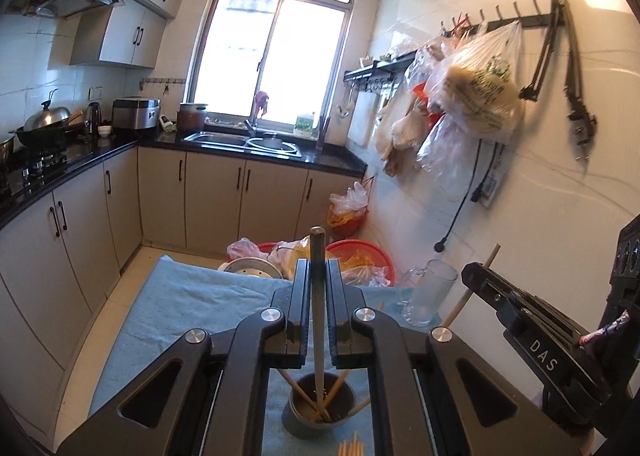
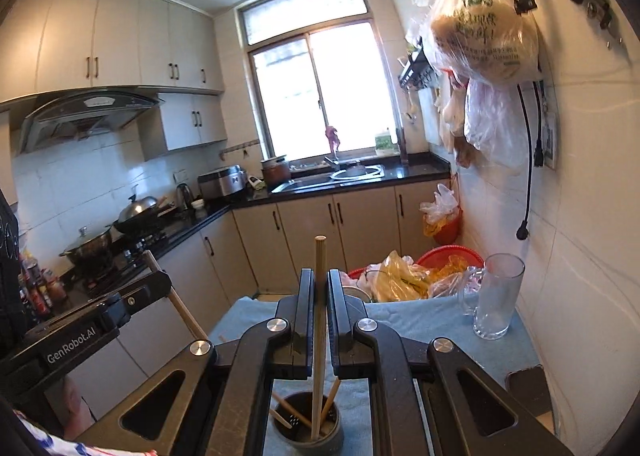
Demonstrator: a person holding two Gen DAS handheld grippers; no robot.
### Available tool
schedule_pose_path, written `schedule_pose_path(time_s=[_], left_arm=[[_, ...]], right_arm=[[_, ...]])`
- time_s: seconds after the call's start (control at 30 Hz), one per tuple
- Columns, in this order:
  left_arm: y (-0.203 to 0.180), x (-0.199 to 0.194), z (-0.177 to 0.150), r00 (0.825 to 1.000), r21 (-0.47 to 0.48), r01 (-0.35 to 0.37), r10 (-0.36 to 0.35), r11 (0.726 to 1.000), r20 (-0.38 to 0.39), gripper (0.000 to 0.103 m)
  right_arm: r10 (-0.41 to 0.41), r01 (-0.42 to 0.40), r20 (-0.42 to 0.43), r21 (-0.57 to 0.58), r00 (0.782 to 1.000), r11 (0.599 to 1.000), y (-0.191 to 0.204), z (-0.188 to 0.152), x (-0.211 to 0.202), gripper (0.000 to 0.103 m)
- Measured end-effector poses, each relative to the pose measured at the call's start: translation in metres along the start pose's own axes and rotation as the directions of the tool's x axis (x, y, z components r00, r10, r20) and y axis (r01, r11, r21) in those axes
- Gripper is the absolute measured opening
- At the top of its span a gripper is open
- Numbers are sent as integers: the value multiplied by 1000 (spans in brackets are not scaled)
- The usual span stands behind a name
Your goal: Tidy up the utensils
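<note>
My left gripper (image 1: 319, 280) is shut on an upright chopstick (image 1: 318, 252) whose lower end reaches into a dark round holder cup (image 1: 318, 422) with several chopsticks in it. My right gripper (image 2: 321, 288) is shut on another upright wooden chopstick (image 2: 320, 256) that also dips into the holder cup (image 2: 306, 430). Each gripper shows in the other's view: the right one (image 1: 476, 276) at the right, the left one (image 2: 160, 280) at the left. More loose chopsticks (image 1: 352, 449) lie on the blue towel (image 1: 180, 304) in front of the cup.
A clear glass mug (image 2: 496, 298) stands on the towel by the tiled right wall. Red basins with plastic bags (image 2: 416, 272) sit past the table's far edge. Bags (image 1: 476, 92) hang on the wall. Counter, sink and stove run along the back and left.
</note>
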State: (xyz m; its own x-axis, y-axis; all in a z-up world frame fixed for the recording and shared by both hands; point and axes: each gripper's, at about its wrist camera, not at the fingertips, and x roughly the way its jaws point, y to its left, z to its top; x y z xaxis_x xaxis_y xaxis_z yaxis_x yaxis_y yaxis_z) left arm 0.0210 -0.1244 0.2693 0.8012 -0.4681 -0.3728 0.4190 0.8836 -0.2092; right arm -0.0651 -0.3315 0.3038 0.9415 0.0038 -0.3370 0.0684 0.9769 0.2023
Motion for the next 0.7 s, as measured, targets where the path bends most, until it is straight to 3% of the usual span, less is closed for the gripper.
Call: schedule_pose_path(time_s=[0.27, 0.53, 0.6, 0.63, 0.7], left_arm=[[8, 47, -27, 994, 18, -23, 25, 1000, -110, 7], [16, 43, -33, 990, -8, -21, 19, 1000, -137, 8], [16, 36, -33, 991, -7, -21, 20, 1000, -131, 13], [16, 33, -33, 992, -9, -24, 22, 1000, -127, 21], [17, 22, -32, 994, -19, -26, 23, 999, -111, 33]], right_arm=[[-5, 9, -157, 23, 988, 1000, -15, -38, 60, 6], [0, 16, -234, 66, 972, 998, -30, -63, 85, 7], [1, 17, -236, 73, 972, 997, -32, -63, 86, 10], [-1, 19, -237, 76, 972, 997, -33, -63, 85, 13], [-1, 20, -232, 79, 973, 997, -33, -60, 83, 28]])
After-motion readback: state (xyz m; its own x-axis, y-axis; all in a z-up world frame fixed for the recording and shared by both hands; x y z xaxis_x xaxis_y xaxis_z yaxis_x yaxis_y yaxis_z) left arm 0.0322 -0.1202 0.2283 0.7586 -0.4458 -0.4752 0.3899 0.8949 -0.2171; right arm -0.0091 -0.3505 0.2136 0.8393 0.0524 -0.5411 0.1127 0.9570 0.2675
